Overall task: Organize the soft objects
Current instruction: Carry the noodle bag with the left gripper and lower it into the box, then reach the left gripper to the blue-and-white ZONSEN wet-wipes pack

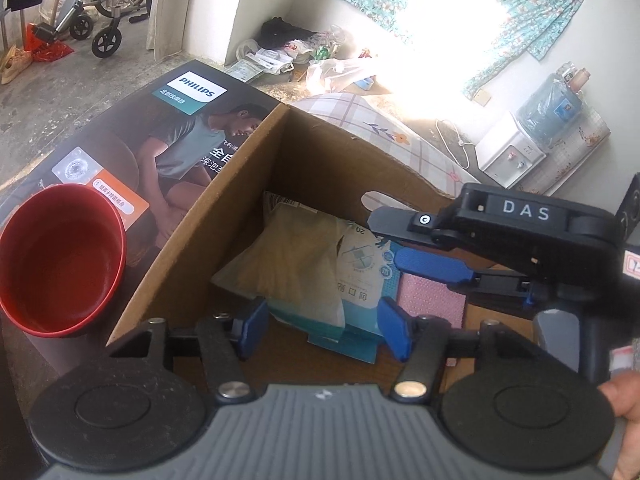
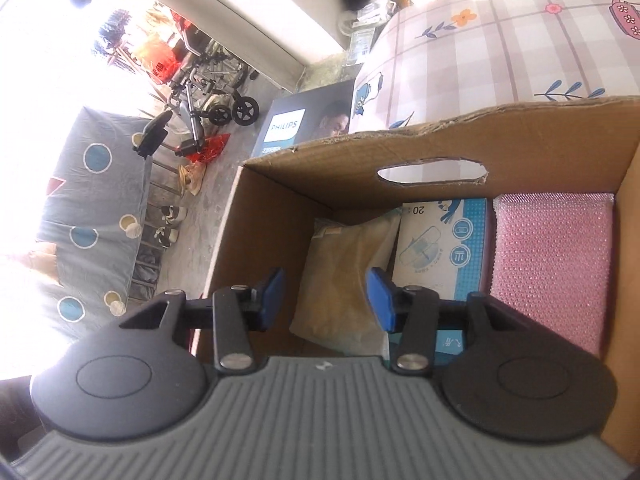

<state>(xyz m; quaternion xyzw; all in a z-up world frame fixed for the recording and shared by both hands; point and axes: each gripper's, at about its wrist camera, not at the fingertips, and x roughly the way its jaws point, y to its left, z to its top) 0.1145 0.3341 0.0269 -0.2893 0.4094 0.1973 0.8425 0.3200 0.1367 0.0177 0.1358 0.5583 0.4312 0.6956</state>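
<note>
An open cardboard box [image 1: 320,152] [image 2: 520,140] holds a beige soft pouch [image 1: 280,256] [image 2: 348,280], a white-and-blue packet [image 1: 360,268] [image 2: 440,240] and a pink dotted cloth [image 1: 432,300] [image 2: 552,272], side by side. My left gripper [image 1: 325,330] hangs open just above the packet and the pouch's near edge, its pads touching nothing. My right gripper [image 2: 326,300] [image 1: 404,244] reaches in from the right and is open too. In the right wrist view the pouch lies below the gap between its blue pads, and neither pad presses on it.
A red bowl [image 1: 60,260] sits on a dark Philips carton [image 1: 160,140] [image 2: 288,128] left of the box. A bed with a checked cover [image 2: 500,40] lies behind it. A water dispenser [image 1: 516,148], floor clutter and a wheelchair [image 1: 92,12] stand farther off.
</note>
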